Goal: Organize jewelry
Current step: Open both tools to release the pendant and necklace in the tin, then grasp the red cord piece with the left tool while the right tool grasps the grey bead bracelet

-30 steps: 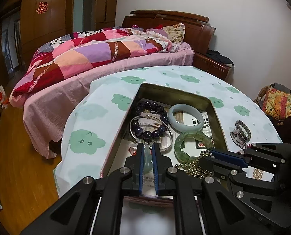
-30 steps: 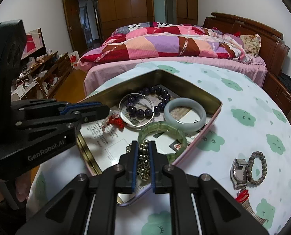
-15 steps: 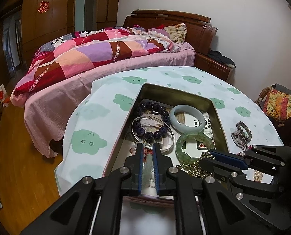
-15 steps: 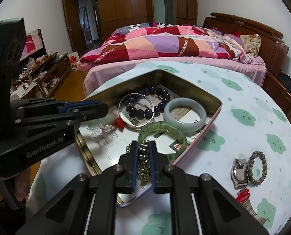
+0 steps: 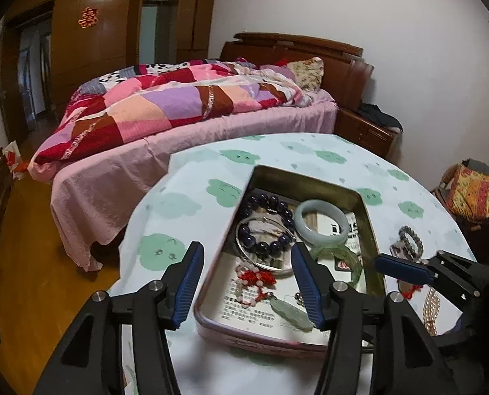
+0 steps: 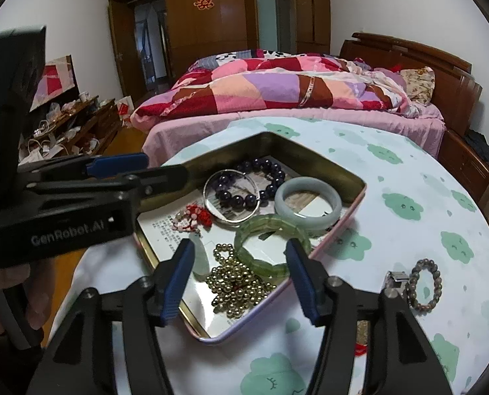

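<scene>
Right gripper (image 6: 237, 278) partly hides green bangle (image 6: 270, 242).

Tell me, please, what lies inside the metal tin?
Inside the tin: dark bead bracelet, silver bangle, pale bangle, green bracelet, gold bead chain, jade pendant, red-corded charm. Printed paper hides the bottom.

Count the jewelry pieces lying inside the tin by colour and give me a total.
Green: 3 (pale bangle, segmented bracelet, pendant)
Dark purple: 1 (bead bracelet)
Silver: 1 (thin bangle)
Gold: 1 (bead chain)
Red: 1 (knotted cord)
Total: 7
</scene>
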`<state>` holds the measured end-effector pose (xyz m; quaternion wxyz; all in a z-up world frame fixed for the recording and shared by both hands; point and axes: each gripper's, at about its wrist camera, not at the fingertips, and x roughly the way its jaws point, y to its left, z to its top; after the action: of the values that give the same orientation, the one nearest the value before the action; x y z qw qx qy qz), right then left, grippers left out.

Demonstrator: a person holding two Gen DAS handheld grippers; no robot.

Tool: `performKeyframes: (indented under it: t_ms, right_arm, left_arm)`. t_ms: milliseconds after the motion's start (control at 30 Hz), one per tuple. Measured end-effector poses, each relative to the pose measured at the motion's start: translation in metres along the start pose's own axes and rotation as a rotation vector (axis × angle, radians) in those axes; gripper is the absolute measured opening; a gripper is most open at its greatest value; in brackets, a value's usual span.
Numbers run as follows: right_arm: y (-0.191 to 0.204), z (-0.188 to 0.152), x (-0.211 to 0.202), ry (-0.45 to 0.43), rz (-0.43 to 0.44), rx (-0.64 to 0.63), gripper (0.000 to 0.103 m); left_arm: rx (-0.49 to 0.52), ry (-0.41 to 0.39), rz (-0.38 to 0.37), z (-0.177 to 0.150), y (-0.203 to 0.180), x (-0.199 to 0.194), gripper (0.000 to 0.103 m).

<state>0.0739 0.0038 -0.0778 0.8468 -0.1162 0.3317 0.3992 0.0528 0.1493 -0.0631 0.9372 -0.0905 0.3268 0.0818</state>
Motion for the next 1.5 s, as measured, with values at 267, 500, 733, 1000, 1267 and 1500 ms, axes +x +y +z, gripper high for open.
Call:
performKeyframes:
  t_ms: [267, 500, 733, 1000, 1267, 1500]
  right_arm:
    - [-0.022, -0.001, -0.022, -0.028, -0.021, 0.052, 0.067]
    - [-0.072, -0.026, -0.055, -0.043, -0.115, 0.152, 0.071]
    - [-0.126, -0.061, -0.079, -0.018, -0.226, 0.279, 0.072]
    - [-0.147, -0.079, -0.084, -0.029, -0.261, 0.349, 0.077]
    - [-0.161, -0.088, -0.087, -0.03, -0.262, 0.382, 0.078]
    - [-0.161, -0.09, -0.088, -0.025, -0.256, 0.383, 0.079]
  left_arm:
    - [0.037, -0.027, 0.033, 0.0, -0.016, -0.007, 0.057]
    - [0.099, -0.021, -0.026, -0.004, -0.049, -0.01, 0.057]
    - [0.213, -0.011, -0.1, -0.007, -0.097, -0.013, 0.057]
    - [0.345, 0.034, -0.181, -0.019, -0.159, -0.003, 0.057]
    - [0.399, 0.137, -0.241, -0.034, -0.192, 0.032, 0.057]
    - [0.415, 0.237, -0.277, -0.043, -0.199, 0.054, 0.053]
